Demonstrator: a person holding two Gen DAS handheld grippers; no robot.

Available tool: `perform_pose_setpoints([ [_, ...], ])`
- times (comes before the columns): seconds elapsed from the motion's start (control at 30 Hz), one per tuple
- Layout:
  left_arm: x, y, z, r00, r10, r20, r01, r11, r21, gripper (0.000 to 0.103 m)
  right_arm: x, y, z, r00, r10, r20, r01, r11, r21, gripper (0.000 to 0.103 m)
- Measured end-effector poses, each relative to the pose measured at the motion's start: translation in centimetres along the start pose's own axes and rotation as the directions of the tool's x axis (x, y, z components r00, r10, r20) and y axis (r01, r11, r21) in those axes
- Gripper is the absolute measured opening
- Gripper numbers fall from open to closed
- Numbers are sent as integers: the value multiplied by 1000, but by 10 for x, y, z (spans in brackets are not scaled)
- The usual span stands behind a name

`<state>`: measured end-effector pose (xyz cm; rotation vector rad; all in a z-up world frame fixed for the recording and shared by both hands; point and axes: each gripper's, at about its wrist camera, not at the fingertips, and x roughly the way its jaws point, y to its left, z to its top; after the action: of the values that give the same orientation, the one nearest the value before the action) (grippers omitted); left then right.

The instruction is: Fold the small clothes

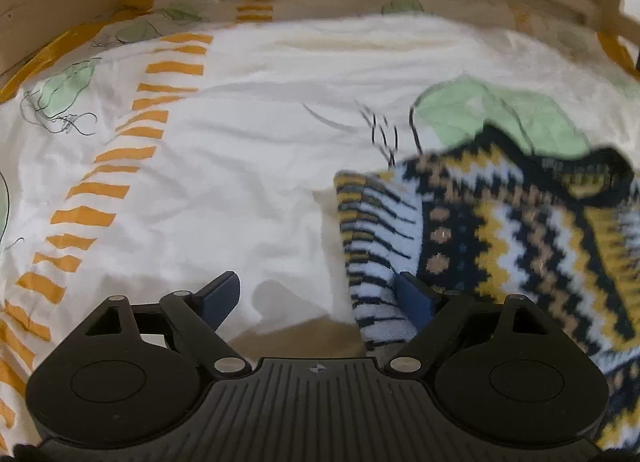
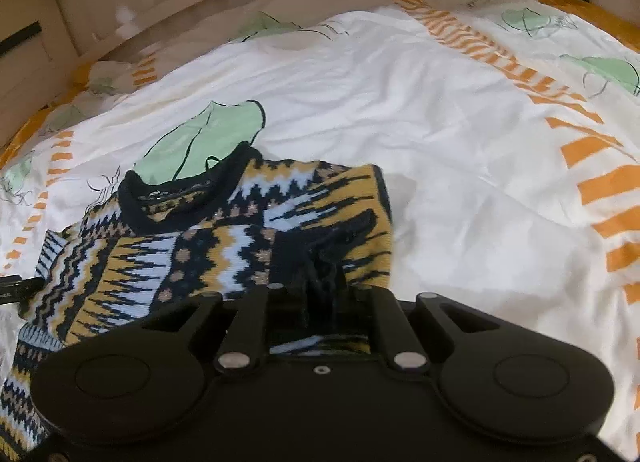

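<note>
Right jaws: the right gripper [image 2: 324,282] is pinched closed on a fold of the sweater [image 2: 240,230], low centre of the right wrist view.
Left jaws: the left gripper [image 1: 320,302] stands wide with nothing clamped; its right finger [image 1: 416,298] sits against the striped cuff [image 1: 376,246].
Sweater: lies bunched on the bedsheet [image 1: 240,166], right half of the left view, collar toward the top.
Risk, I'd say: a thin pinch may slip, or drag the whole knit since the left holds nothing.
Risk: the loose cuff may flop out of the fold.
</note>
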<state>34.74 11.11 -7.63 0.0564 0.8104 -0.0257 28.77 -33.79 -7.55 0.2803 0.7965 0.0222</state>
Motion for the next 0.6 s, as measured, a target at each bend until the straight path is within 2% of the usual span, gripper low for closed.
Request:
perform_pose_setpoints([
  [0.03, -4, 3, 2, 1000, -3, 26, 3, 1000, -25, 85, -1, 1, 0, 1000, -6, 4, 6, 1000, -1, 19],
  [0.07, -7, 6, 4, 999, -1, 46, 3, 999, -46, 85, -3, 2, 1, 1000, -19, 12, 19, 1000, -8, 27],
  [0.17, -14, 18, 9, 996, 8, 91, 2, 994, -110, 85, -8, 6, 2, 996, -73, 47, 74, 996, -39, 39],
  [0.27, -16, 24, 12, 995, -36, 93, 50, 987, -153, 86, -12, 2, 4, 992, -100, 71, 102, 995, -21, 53],
  [0.3, -17, 22, 13, 994, -53, 96, 67, 986, -152, 87, -13, 0, 4, 992, -99, 73, 100, 995, -11, 54],
  [0.4, -19, 6, 13, 990, -95, 104, 104, 991, -86, 88, -15, -3, 6, 992, -96, 85, 96, 995, 9, 58],
  [0.47, -19, -8, 12, 988, -115, 99, 117, 993, -17, 88, -14, -1, 5, 993, -81, 84, 81, 997, -5, 71],
  [0.6, -8, -28, 2, 995, -96, 42, 91, 990, 106, 88, -4, 6, 0, 995, -96, 37, 98, 994, -49, 71],
])
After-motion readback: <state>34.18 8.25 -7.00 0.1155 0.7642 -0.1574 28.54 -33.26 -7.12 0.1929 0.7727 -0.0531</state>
